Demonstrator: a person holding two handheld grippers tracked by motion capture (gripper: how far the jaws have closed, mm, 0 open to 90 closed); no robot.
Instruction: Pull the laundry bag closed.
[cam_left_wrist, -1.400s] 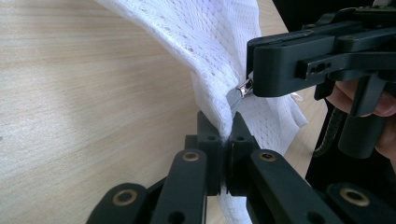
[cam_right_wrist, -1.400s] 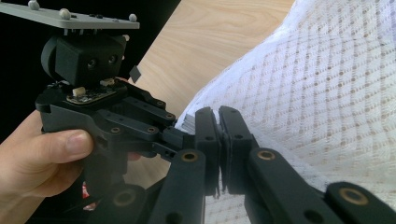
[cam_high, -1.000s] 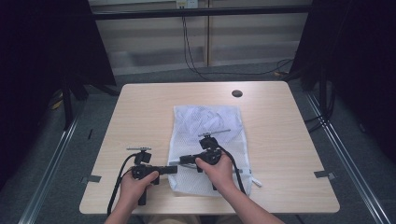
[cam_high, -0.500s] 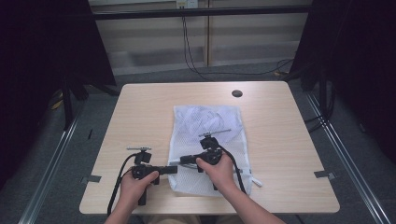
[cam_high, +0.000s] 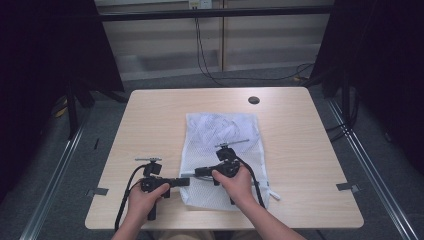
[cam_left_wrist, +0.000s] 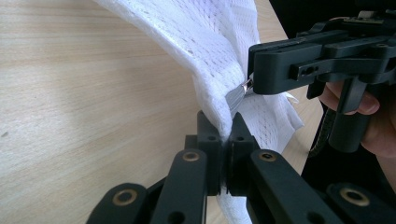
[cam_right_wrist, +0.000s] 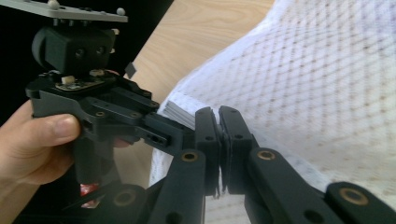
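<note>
While clamped, both hand-held grippers pinch mesh bag (cam_left_wrist: 205, 42).

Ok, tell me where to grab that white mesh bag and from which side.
Take the mesh bag at its near-left edge, coming in from the left along the table. It lies flat, so only the thin hem fits between jaws; the left tool is pinching there.

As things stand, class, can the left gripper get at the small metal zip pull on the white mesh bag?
Probably not: the left gripper is shut on the white mesh bag, and the right gripper already pinches the metal zip pull.
</note>
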